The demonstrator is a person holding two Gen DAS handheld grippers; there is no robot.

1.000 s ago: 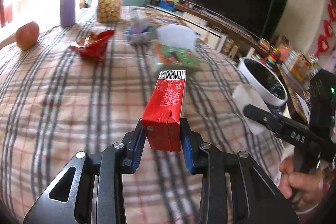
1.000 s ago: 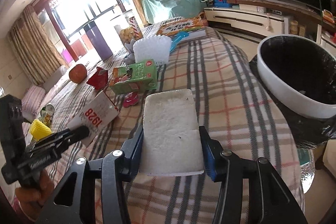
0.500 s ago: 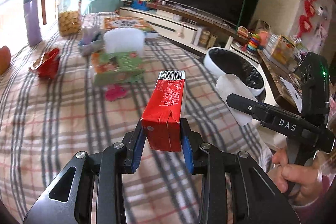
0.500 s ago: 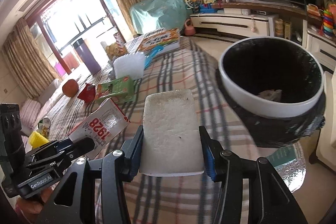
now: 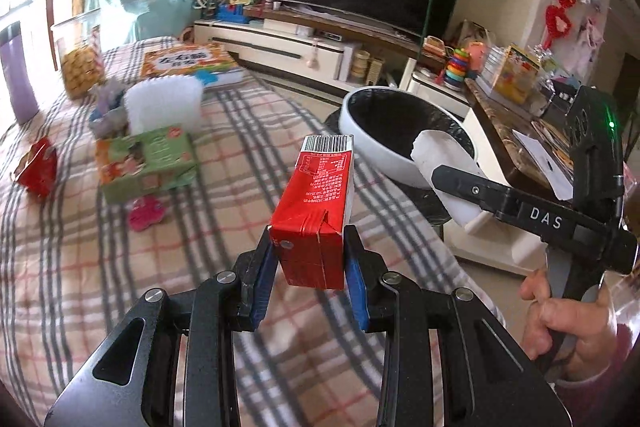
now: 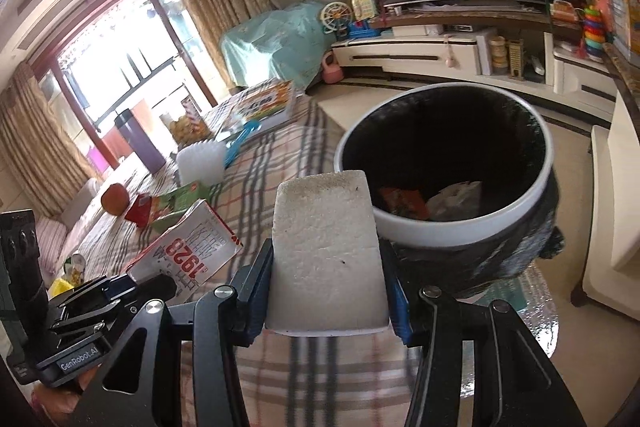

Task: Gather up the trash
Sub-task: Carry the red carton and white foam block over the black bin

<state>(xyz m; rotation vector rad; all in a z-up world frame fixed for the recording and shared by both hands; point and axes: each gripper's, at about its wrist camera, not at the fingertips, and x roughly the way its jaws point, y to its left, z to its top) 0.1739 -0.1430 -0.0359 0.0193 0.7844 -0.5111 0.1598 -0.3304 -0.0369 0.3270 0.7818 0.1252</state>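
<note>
My left gripper (image 5: 310, 277) is shut on a red drink carton (image 5: 316, 211) with a barcode end, held above the plaid tablecloth (image 5: 80, 267). My right gripper (image 6: 326, 293) is shut on a white foam block (image 6: 326, 251), close to the white-rimmed trash bin (image 6: 472, 227) lined with a black bag. Wrappers lie in the bin's bottom. In the left wrist view the right gripper (image 5: 448, 183) shows at the right with the foam block (image 5: 436, 155) near the bin (image 5: 384, 159). In the right wrist view the left gripper (image 6: 160, 283) holds the carton (image 6: 188, 247) at lower left.
On the cloth lie a green box (image 5: 146, 163), a red wrapper (image 5: 38, 171), a pink scrap (image 5: 146, 213), a white ribbed cup (image 5: 162, 105), a biscuit jar (image 5: 78, 61), a purple bottle (image 5: 16, 79) and a book (image 5: 192, 61). A TV stand (image 5: 300, 43) lines the far wall.
Both grippers have swung toward the bin with their loads still gripped. The bin now looks larger and nearer in both views, and the table items have slid to the left.
</note>
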